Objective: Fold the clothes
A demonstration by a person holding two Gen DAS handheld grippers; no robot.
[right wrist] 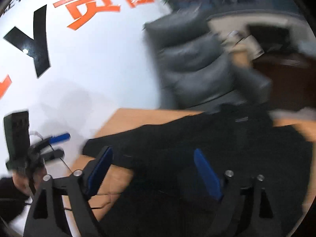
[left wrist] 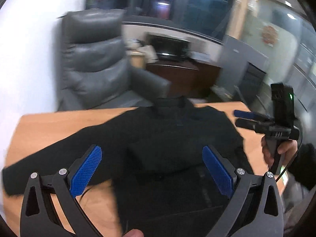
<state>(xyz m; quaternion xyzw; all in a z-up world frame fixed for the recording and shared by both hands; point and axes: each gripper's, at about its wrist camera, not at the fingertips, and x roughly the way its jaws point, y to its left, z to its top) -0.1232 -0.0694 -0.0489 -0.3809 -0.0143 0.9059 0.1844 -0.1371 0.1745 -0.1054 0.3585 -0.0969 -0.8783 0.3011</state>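
Note:
A black long-sleeved top [left wrist: 167, 142] lies spread on a light wooden table [left wrist: 49, 126], collar at the far edge and one sleeve stretched to the left. My left gripper [left wrist: 152, 152] is open and empty, hovering above the top's lower body. In the right wrist view the top [right wrist: 227, 148] fills the lower right. My right gripper [right wrist: 153, 154] is open and empty above it. The right gripper also shows in the left wrist view [left wrist: 240, 118], held over the table's right side. The left gripper shows in the right wrist view [right wrist: 63, 145] beyond the table's left edge.
A grey leather armchair [left wrist: 94, 63] stands right behind the table. A white wall with orange and black lettering [right wrist: 59, 39] is on the left. A dark desk with a monitor [left wrist: 169, 47] and glass partitions lie further back. Both views are motion-blurred.

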